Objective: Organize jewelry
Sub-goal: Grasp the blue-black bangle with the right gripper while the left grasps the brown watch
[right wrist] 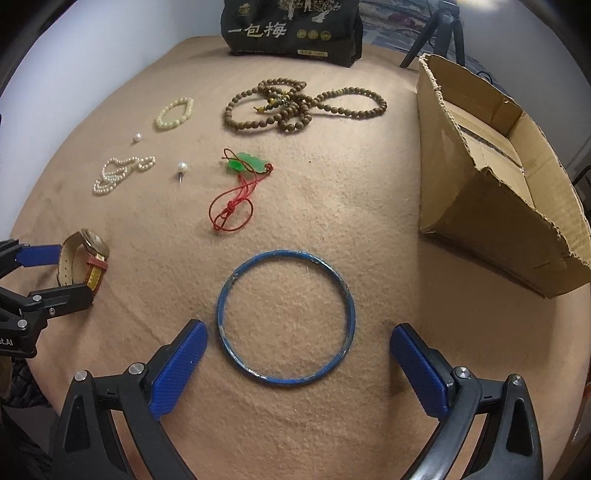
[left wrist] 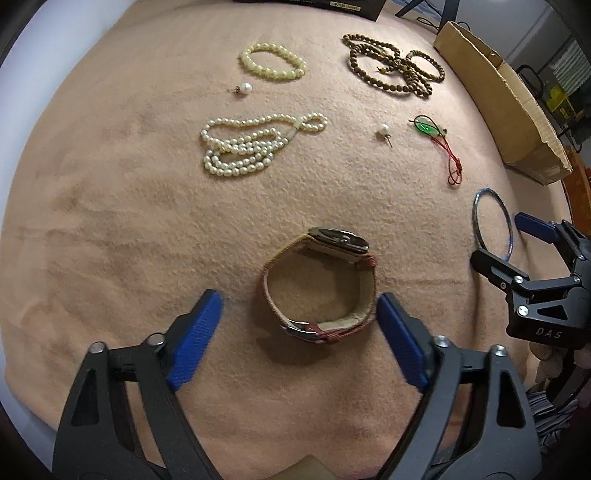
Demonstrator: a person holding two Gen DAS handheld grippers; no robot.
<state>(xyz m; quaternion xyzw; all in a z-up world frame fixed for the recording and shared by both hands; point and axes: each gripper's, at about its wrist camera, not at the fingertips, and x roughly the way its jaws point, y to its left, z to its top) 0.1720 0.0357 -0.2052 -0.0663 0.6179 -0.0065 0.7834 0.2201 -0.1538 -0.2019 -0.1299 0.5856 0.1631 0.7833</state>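
A wristwatch with a red-tan strap stands on the peach cloth between the open fingers of my left gripper; it also shows in the right wrist view. A blue bangle lies flat between the open fingers of my right gripper, untouched; it also shows in the left wrist view. Farther back lie a pearl necklace, a pale bead bracelet, brown wooden beads, a green pendant on red cord and two pearl earrings.
An open cardboard box stands at the right of the cloth. A dark printed bag stands at the far edge, with tripod legs behind it. The right gripper shows at the right of the left wrist view.
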